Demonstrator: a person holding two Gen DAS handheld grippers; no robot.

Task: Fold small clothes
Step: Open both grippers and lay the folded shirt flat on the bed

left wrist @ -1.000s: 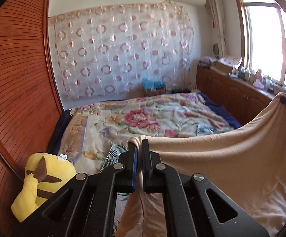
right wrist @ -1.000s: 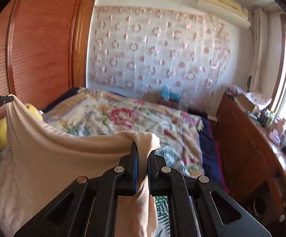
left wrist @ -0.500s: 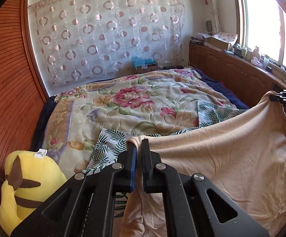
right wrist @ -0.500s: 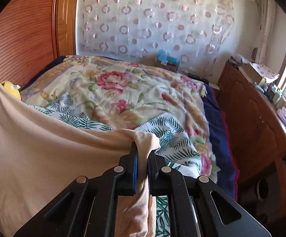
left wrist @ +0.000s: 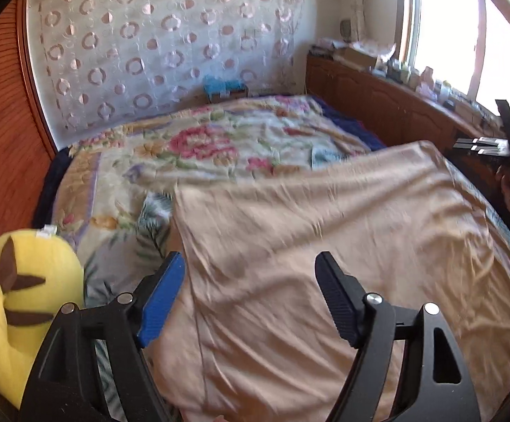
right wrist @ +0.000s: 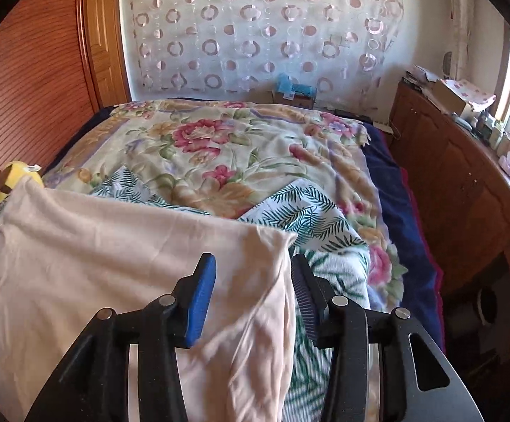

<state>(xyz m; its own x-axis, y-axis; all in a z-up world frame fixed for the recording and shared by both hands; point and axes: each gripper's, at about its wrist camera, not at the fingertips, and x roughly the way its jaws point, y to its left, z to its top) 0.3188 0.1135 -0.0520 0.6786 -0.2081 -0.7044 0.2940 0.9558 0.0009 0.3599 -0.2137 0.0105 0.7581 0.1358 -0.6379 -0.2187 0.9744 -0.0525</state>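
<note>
Left wrist view: floral bedspread (left wrist: pixel 198 147); peach garment (left wrist: pixel 325 246) spread across its near end. Soft, light, likely to wrinkle; best taken at the corners. Left gripper (left wrist: pixel 251 295) and right gripper (right wrist: pixel 253 295) both opening, cloth loose between unpressing jaws.

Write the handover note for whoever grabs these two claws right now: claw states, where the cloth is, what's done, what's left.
Left claw: jaws opening, nothing pinched; the peach garment lies beneath and between its fingers.
Right claw: jaws opening too; the garment's right corner sits loose between the pads, not pressed.
Garment: spread over the floral quilt and a fern-print cloth, near the bed's front edge. A yellow plush toy sits by its left side.
Done: garment laid out, both corners let go.
Left: no fold shows yet. Probably regrip an edge and fold it over; smooth the wrinkles first.
</note>
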